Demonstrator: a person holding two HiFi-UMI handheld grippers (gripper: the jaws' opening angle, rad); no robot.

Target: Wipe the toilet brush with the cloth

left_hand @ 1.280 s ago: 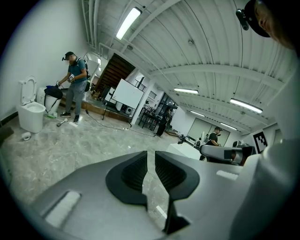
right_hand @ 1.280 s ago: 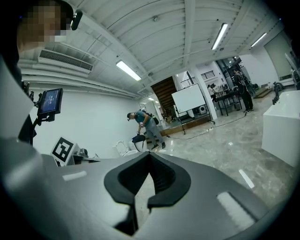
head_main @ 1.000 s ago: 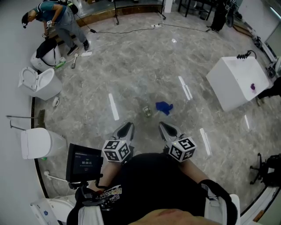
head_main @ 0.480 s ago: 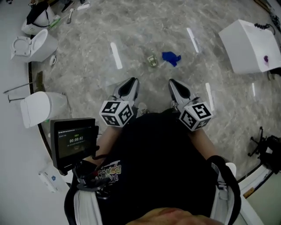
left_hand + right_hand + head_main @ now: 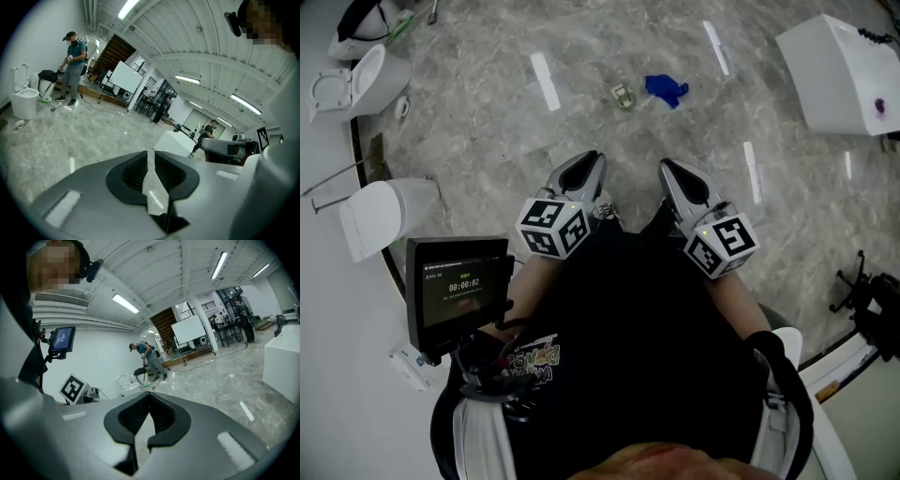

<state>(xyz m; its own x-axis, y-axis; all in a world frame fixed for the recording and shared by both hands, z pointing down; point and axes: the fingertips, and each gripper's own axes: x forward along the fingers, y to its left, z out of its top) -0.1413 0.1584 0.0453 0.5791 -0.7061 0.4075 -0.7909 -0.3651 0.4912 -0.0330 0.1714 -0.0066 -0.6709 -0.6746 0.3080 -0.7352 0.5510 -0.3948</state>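
Grey marbled floor (image 5: 487, 141) fills the head view, which now looks down more steeply than a second ago. The distant person has slipped out of its top left corner. The white cabinet (image 5: 839, 70) has slid up into the top right corner. The closed toilet (image 5: 384, 214) and the open toilet (image 5: 352, 82) have both moved up the left edge. The timer screen (image 5: 455, 286) by the person's chest sits higher and looms larger.

Both grippers are held out side by side over the floor, higher in the view than before, and touch nothing. The left gripper (image 5: 589, 161) has its jaws pressed together, with only a sliver of floor visible between the pads. The right gripper (image 5: 671, 169) is likewise closed and empty.

The blue cloth (image 5: 666, 89) lies crumpled on the floor well ahead of the grippers. It was mid-view a second ago and is now near the top edge. A small pale object (image 5: 622, 95), too small to identify, lies just left of it.
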